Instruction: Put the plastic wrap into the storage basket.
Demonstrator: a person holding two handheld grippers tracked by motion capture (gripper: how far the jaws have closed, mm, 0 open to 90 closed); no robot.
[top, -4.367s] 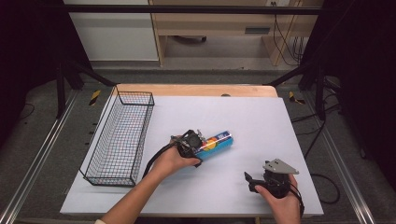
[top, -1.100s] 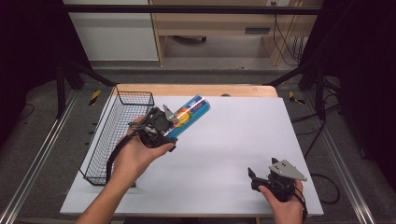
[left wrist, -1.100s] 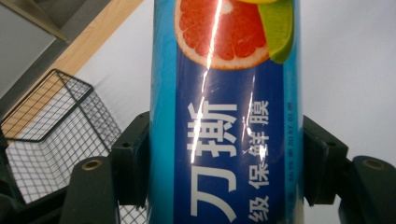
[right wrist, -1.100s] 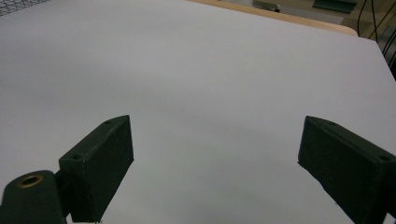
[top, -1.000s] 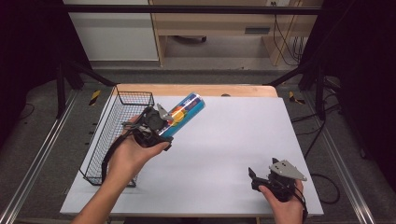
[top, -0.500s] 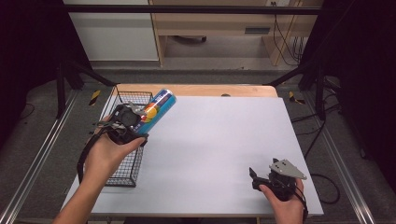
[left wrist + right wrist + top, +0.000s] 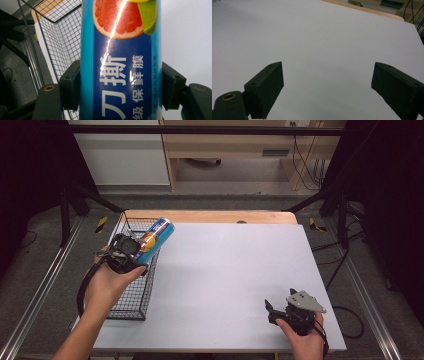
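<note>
So the left gripper (image 7: 131, 251) is clamped across a long blue tube of cling film (image 7: 156, 236), the one with the grapefruit print, and it's hanging in the air over the near-right edge of the wire basket (image 7: 131, 292) at the left side of the desk (image 7: 235, 270), tilted so the far end points up and away. In the left gripper view you can see the black pads squeezing the tube (image 7: 120, 62) from both sides, roughly at its lower half, with plenty of tube sticking out past them. My guess is this thing is pretty light and stiff, basically a cardboard core with film rolled on it, so weight isn't the worry. The wrapper looks glossy though, there's a bright glare streak right down it, so I'd expect it to be a bit slippery and happy to swivel or slide if the grip is loose. Round body plus flat pads means only a thin line of contact on each side. Grabbing nearer the middle would keep the long end from levering down, but the hold looks square enough for a short carry. The right gripper (image 7: 280, 312) is sitting low at the near-right of the desk with its jaws spread wide and nothing between them, just bare white surface ahead of it.
</note>
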